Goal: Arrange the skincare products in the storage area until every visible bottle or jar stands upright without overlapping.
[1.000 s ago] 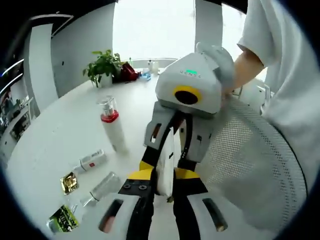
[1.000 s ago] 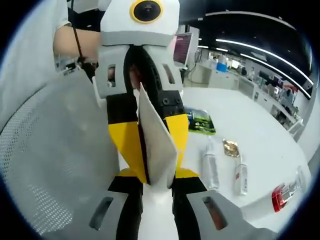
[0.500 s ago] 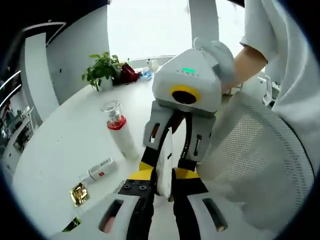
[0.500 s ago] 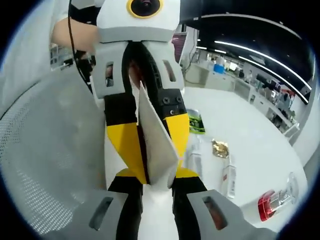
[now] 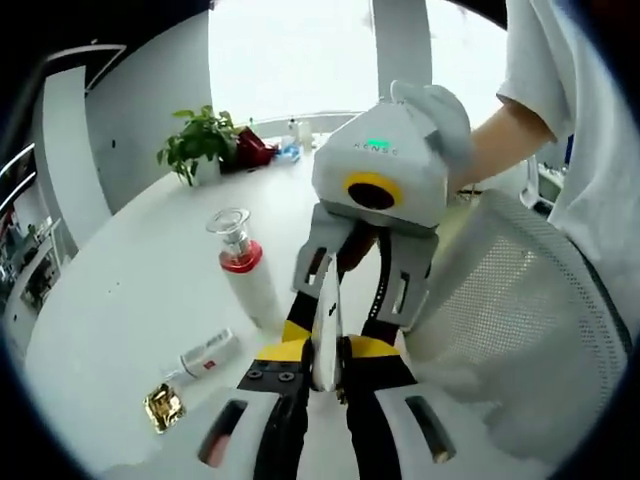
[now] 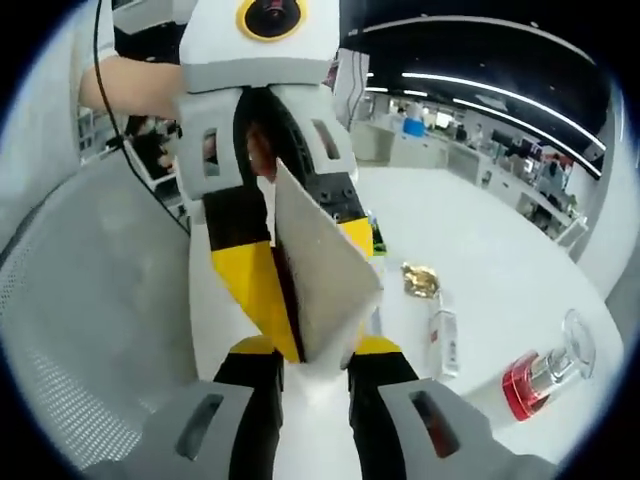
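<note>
both grippers clamp one flat white tube together: left gripper (image 5: 322,372) at one end, right gripper (image 6: 318,372) at the other, probably to steady it for standing upright. beside the tube on the white desk (image 5: 130,300), a red-collared white pump bottle (image 5: 243,272) stands upright; a small white tube (image 5: 205,353) beyond it lies flat.

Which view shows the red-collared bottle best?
The left gripper view: the red-collared bottle stands upright on the table, seen whole with its clear cap. In the right gripper view it sits distorted near the edge.
</note>
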